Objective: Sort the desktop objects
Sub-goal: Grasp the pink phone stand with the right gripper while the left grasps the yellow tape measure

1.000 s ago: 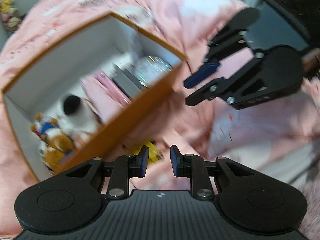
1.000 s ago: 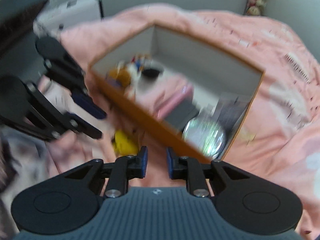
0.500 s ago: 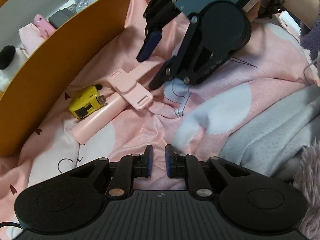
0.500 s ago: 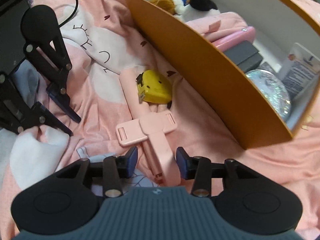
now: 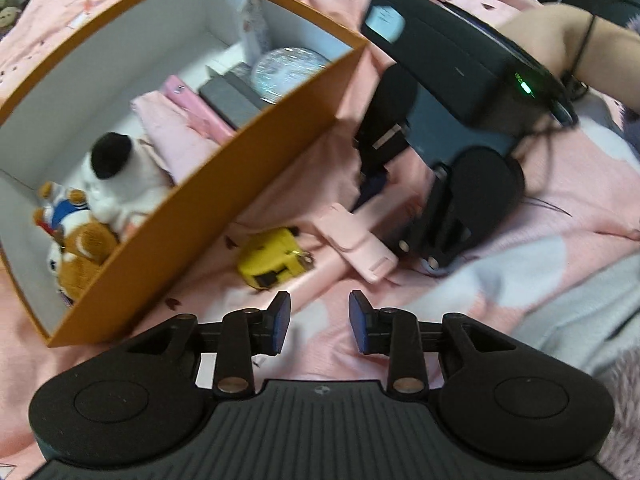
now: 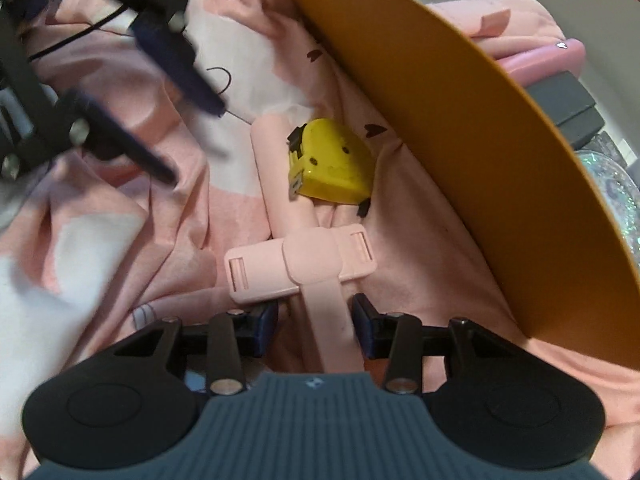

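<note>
Left wrist view: the left tool (image 5: 319, 322) has spread its fingers since half a second ago and is released, holding nothing. The yellow tape measure (image 5: 273, 262) lies just ahead, beside the orange box (image 5: 224, 176).

Right wrist view: the right tool (image 6: 316, 328) has advanced over the pink phone holder (image 6: 308, 266); its arm now passes between the parted fingers, apparently not yet clamped. Judgement: a grasp is imminent, then transfer into the box.
</note>
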Action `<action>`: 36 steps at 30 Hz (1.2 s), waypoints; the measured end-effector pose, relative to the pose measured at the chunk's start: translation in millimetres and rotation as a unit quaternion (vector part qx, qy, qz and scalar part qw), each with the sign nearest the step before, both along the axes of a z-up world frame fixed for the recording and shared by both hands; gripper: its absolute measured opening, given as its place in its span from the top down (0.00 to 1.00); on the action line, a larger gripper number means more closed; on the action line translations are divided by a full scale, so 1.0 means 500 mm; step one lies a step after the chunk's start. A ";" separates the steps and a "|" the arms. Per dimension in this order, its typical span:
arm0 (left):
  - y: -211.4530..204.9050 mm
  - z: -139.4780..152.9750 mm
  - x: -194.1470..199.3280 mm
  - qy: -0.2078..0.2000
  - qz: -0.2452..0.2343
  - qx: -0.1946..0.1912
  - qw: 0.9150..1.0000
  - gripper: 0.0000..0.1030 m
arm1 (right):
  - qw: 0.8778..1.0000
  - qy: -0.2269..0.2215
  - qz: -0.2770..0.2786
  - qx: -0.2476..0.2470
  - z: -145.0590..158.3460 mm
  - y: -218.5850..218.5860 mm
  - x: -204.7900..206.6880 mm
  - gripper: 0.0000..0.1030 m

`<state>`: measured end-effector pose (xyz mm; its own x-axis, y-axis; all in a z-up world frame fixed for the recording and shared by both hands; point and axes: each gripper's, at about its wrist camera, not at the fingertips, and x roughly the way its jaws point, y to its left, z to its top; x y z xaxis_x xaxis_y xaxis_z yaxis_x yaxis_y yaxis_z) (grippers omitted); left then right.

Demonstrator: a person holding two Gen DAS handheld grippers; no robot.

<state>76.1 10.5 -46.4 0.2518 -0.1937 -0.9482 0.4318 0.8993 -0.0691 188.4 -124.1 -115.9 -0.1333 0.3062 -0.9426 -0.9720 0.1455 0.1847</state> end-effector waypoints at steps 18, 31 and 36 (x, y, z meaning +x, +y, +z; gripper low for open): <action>0.041 -0.002 0.073 -0.006 0.116 -0.038 0.992 0.44 | 0.994 -0.095 0.052 -0.020 0.054 -0.047 -0.063 0.71; 0.013 -0.082 0.133 0.014 0.184 -0.040 0.982 0.37 | 0.983 -0.133 0.116 -0.057 0.080 -0.093 -0.071 0.72; 0.012 -0.108 0.145 0.035 0.204 -0.018 0.978 0.37 | 0.987 -0.118 0.098 -0.047 0.074 -0.110 -0.064 0.71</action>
